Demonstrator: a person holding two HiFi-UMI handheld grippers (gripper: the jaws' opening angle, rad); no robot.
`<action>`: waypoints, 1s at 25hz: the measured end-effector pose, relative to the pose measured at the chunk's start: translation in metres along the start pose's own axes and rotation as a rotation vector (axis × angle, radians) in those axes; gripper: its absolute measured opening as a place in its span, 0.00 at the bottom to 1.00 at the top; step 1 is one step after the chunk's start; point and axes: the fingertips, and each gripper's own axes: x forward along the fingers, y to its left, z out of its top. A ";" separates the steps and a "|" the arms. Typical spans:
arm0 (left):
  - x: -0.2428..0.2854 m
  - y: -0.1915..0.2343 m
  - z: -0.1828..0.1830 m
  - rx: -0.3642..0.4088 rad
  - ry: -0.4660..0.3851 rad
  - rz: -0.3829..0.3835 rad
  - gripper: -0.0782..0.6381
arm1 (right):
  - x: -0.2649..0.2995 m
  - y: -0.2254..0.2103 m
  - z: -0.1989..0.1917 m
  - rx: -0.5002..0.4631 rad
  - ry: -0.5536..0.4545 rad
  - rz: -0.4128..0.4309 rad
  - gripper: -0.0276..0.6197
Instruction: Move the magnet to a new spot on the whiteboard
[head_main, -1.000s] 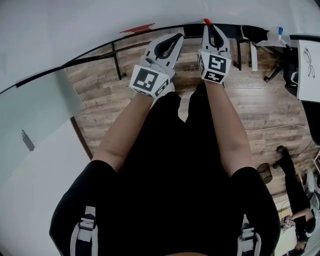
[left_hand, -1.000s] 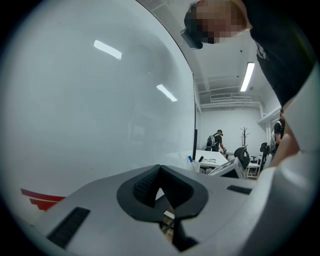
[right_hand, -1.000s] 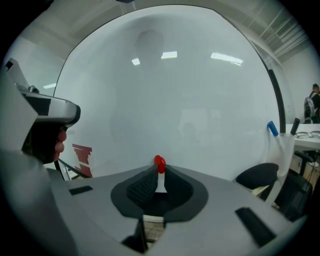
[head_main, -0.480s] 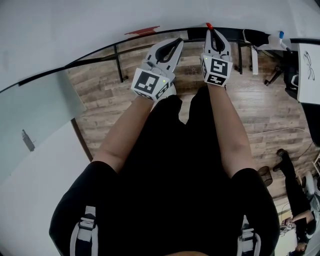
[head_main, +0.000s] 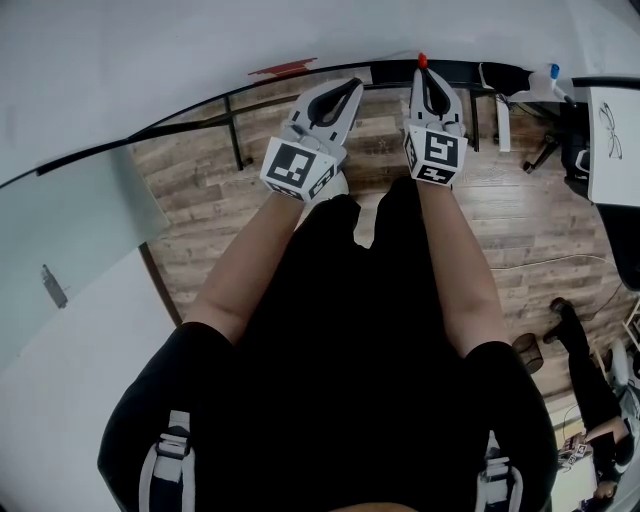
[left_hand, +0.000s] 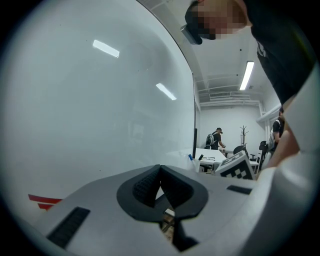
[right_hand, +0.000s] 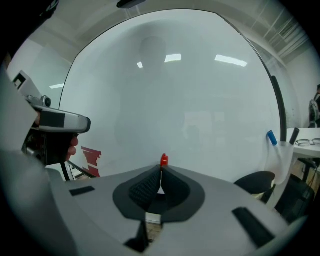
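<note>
A small red magnet (head_main: 422, 60) sits on the whiteboard (head_main: 200, 50) near its lower edge. My right gripper (head_main: 424, 72) has its tips on the magnet and the jaws are closing, with the magnet (right_hand: 163, 160) pinched at the very tips in the right gripper view, in front of the whiteboard (right_hand: 175, 100). My left gripper (head_main: 349, 87) hangs to the left of it, just short of the board, jaws together and nothing between them. In the left gripper view its tips (left_hand: 160, 169) meet in front of the whiteboard (left_hand: 90, 100).
A red striped mark (head_main: 283, 68) is on the board left of the grippers. A blue-capped marker (head_main: 553, 72) sits at the board's right end. A glass panel (head_main: 70, 230) stands at the left, wooden floor (head_main: 520, 220) lies below, and a person (head_main: 590, 400) is at lower right.
The right gripper's jaws have narrowed onto the red magnet, and gripper and magnet have shifted slightly right and down along the board. The left gripper has hardly moved.
</note>
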 end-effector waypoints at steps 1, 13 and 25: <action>0.000 0.000 0.000 0.005 0.008 0.000 0.12 | -0.002 0.000 0.003 -0.005 -0.005 0.004 0.05; -0.008 0.005 0.017 0.032 0.006 -0.006 0.12 | -0.024 0.009 0.046 -0.030 -0.066 0.045 0.05; -0.046 -0.001 0.097 0.079 -0.067 -0.081 0.12 | -0.072 0.050 0.139 -0.103 -0.178 0.166 0.05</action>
